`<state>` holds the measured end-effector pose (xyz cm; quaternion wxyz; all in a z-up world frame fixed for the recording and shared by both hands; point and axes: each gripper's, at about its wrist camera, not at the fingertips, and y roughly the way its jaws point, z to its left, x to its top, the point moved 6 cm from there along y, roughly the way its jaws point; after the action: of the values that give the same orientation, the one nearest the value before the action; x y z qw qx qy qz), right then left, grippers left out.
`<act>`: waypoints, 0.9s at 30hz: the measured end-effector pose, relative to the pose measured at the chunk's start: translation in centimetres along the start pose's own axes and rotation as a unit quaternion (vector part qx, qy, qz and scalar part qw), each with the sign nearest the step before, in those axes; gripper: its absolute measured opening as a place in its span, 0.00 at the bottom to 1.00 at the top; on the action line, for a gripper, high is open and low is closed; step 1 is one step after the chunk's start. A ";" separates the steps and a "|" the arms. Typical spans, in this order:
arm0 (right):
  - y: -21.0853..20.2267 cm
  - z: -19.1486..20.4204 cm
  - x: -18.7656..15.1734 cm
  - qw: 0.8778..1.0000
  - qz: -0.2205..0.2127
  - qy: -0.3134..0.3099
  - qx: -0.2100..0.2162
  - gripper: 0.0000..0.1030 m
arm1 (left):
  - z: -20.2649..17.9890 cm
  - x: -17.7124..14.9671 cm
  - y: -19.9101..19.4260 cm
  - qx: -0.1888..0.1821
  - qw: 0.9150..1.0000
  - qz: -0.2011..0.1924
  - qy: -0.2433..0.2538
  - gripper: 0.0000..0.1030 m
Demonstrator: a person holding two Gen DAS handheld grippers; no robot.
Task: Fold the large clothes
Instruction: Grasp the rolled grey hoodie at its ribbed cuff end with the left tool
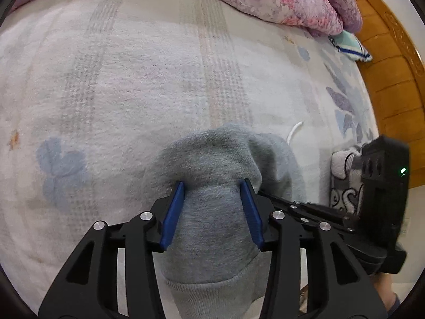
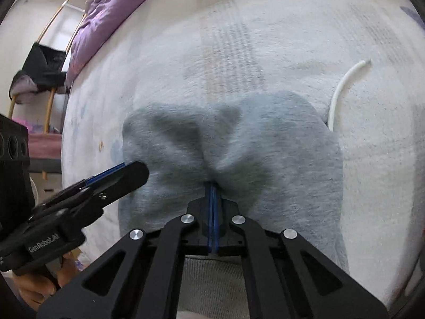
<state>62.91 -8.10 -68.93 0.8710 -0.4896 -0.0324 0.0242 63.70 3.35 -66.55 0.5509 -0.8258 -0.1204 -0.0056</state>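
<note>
Between the spread blue pads of the left gripper (image 1: 212,207), in the left wrist view, a bunched grey sweatshirt (image 1: 212,186) rises off the pale patterned blanket (image 1: 119,79), its ribbed hem hanging below the jaws (whether the pads actually press the cloth I cannot tell), while the right gripper (image 1: 276,202) reaches in from the right, with a floral pink quilt (image 1: 279,0) and a wooden headboard (image 1: 393,79) beyond. From the right wrist view, the right gripper (image 2: 212,186) has its jaws pressed together on a fold of the sweatshirt (image 2: 279,154), which lies heaped on the blanket (image 2: 265,40) with a white drawcord (image 2: 342,85) trailing from it, the left gripper (image 2: 127,170) at its left edge and a purple duvet (image 2: 111,13) behind.
</note>
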 end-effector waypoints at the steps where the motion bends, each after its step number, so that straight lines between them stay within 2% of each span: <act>1: 0.3 0.2 0.2 1.000 0.001 -0.001 -0.005 0.00 | 0.0 0.1 0.1 -0.002 1.000 0.001 -0.003 0.43; 4: 0.2 0.6 0.2 1.000 0.003 -0.012 -0.020 0.00 | 0.1 0.5 0.3 0.002 1.000 -0.004 -0.005 0.43; 8: -0.8 -0.6 -0.6 1.000 0.000 0.024 0.008 0.00 | 0.6 0.4 -1.7 -0.030 0.999 -0.010 -0.025 0.47; 10: -1.0 -0.5 -0.7 1.000 -0.005 0.028 0.012 0.00 | 1.2 -0.9 -3.1 -0.039 0.999 -0.018 -0.033 0.56; 12: -1.0 -0.2 -0.8 0.999 -0.010 0.031 0.011 0.00 | 2.3 -2.7 -4.5 -0.064 0.996 -0.023 -0.057 0.61; 15: -1.0 -0.1 -0.8 0.999 -0.019 0.037 0.010 0.00 | 4.0 -6.4 -4.9 -0.109 0.987 -0.006 -0.117 0.64; 20: -0.9 0.1 -0.8 0.998 -0.037 0.047 0.015 0.00 | 4.3 -11.2 -1.3 -0.136 0.977 0.044 -0.160 0.70; 22: -1.0 0.0 -0.9 0.998 -0.042 0.049 0.016 0.00 | 3.9 -11.8 0.5 -0.139 0.975 0.054 -0.162 0.82; 25: -1.4 -0.1 -1.2 0.997 -0.053 0.057 0.025 0.00 | 3.3 -11.9 2.9 -0.155 0.969 0.074 -0.176 0.86; 27: -2.0 -0.4 -1.6 0.994 -0.064 0.073 0.041 0.00 | 2.8 -12.0 4.7 -0.161 0.965 0.090 -0.187 0.83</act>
<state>61.40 -9.57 -67.43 0.8903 -0.4506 0.0016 -0.0661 52.64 1.88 -73.60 0.3763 -0.8976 -0.1436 0.1789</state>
